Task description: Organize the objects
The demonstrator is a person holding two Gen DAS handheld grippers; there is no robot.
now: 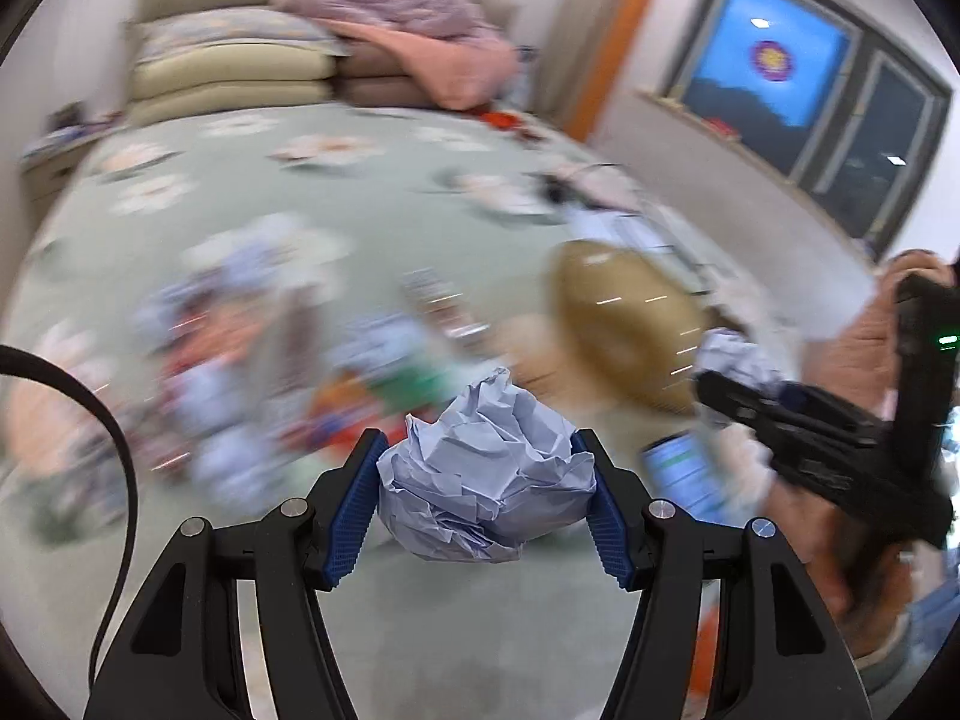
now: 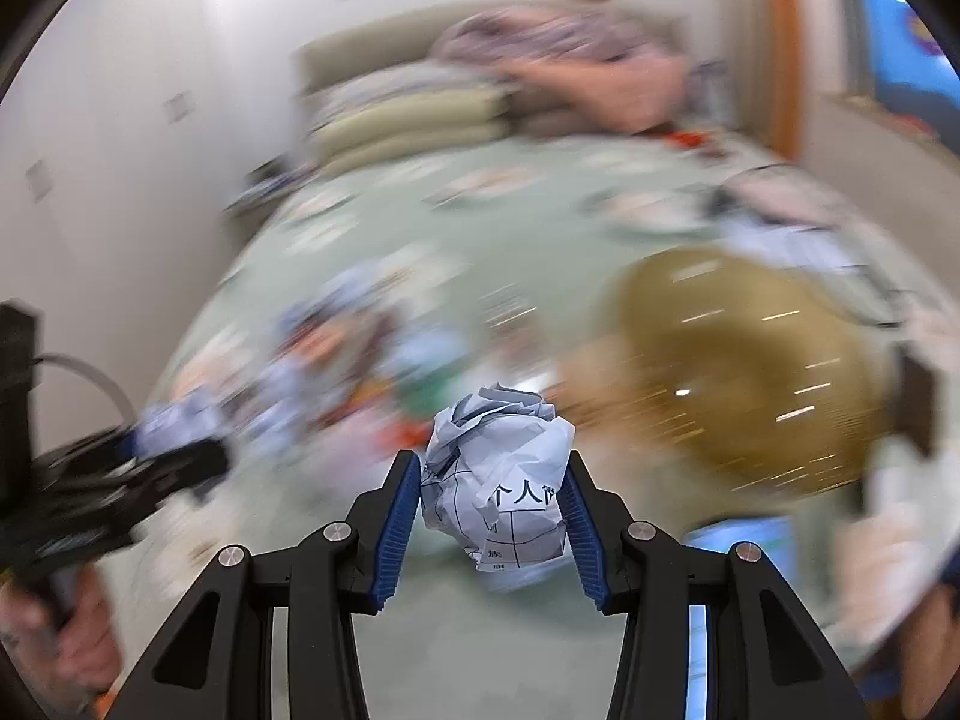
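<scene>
A: How do the jaws stand?

B: Both pairs are clenched on paper. The left gripper (image 1: 486,480) pinches a plain crumpled paper ball (image 1: 486,483) between its blue ribbed pads (image 1: 354,510), one pad pressed into each side. The right gripper (image 2: 489,504) clamps a printed paper wad (image 2: 498,489) in the same way.

A: Which way do they lie?

B: The plain ball is lumpy, a little wider than tall, its long axis running across from pad to pad, with a crumpled peak poking up and away from the camera. The printed wad is taller than wide; its long axis runs along the fingers, the twisted end out past the fingertips. Black ruled lines and printed characters face the camera on its near side.

A: Where are they held?

B: Both are lifted above a pale green bedspread (image 1: 336,210) patterned with flowers. A woven straw basket (image 2: 750,372) lies ahead and to the right of the printed wad, its opening turned toward the camera. In the left view the right gripper (image 1: 720,372) sits just beside that basket (image 1: 624,330), its wad a pale blur.

A: And the rest?

B: A blurred heap of small objects (image 1: 240,372) lies to the left on the bed; too smeared to name. Stacked pillows (image 1: 234,72) sit at the headboard.
</scene>
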